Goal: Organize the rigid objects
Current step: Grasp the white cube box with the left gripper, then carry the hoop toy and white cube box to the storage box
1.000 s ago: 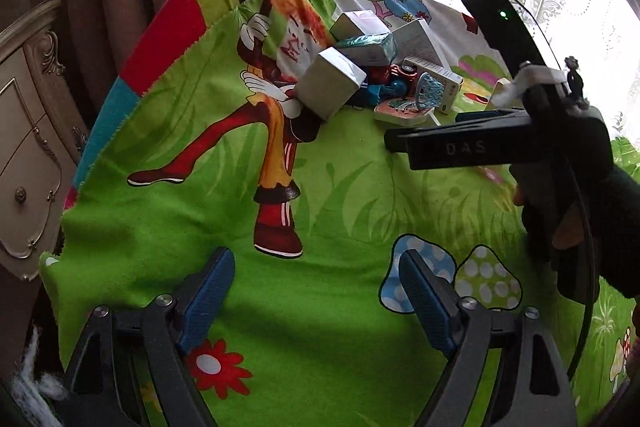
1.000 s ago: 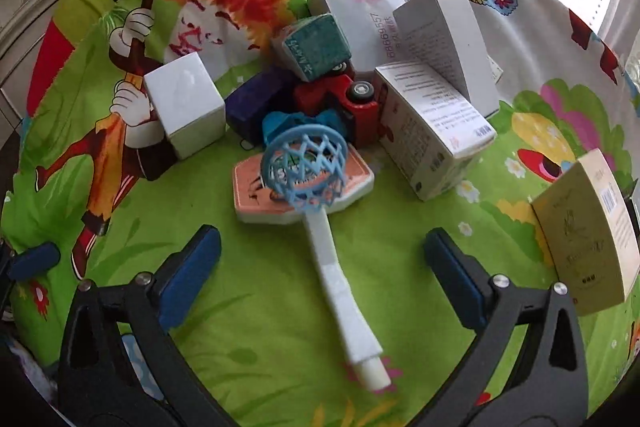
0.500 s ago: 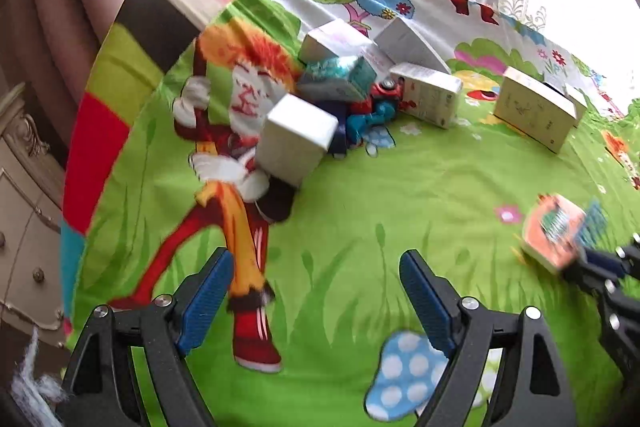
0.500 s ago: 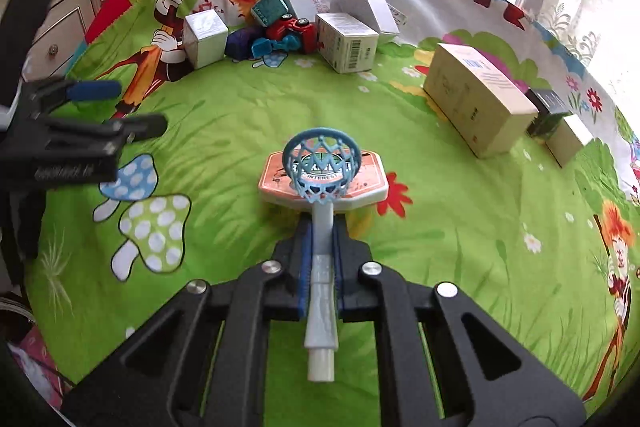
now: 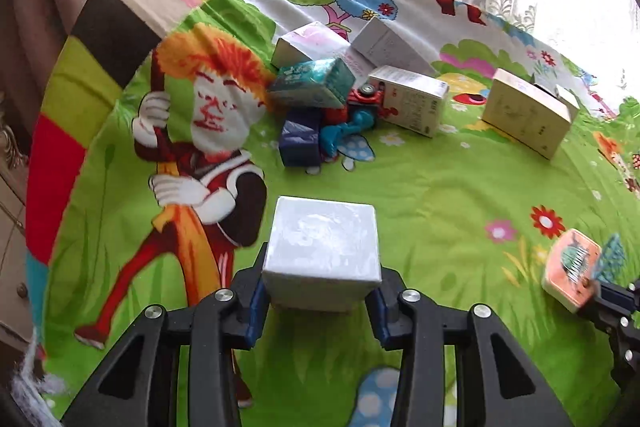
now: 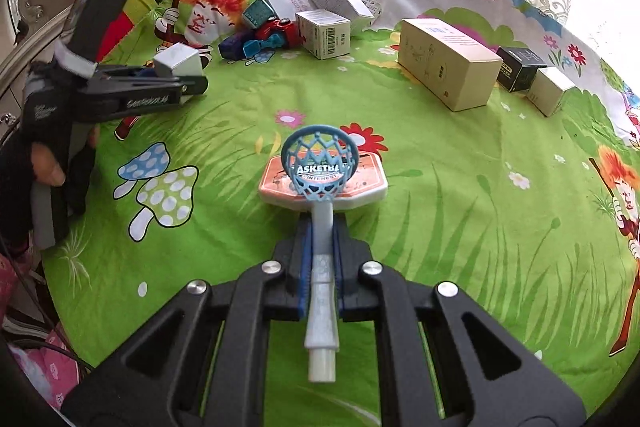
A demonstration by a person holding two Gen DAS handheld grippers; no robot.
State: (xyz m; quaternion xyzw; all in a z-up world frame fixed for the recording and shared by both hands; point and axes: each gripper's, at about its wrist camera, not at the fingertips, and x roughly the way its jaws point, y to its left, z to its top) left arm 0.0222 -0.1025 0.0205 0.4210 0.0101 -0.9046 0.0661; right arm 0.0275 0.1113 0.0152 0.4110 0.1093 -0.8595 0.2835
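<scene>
Both hands loaded: white box left, toy hoop right.

My left gripper (image 5: 320,301) has just closed; its pads press the white box (image 5: 322,247) by its sides. My right gripper (image 6: 320,263) clamps the basketball hoop toy (image 6: 322,173) by its post, backboard ahead of the fingertips, presumably to carry. Remaining pile (image 5: 320,99) lies well beyond. No containers visible.

a heap of small boxes and toy vehicles (image 6: 280,31) lies at the far side of the cloth (image 6: 440,227), a large box (image 6: 448,67) to its right, two smaller boxes (image 6: 532,83) just beyond that, near the cloth's right edge.
</scene>
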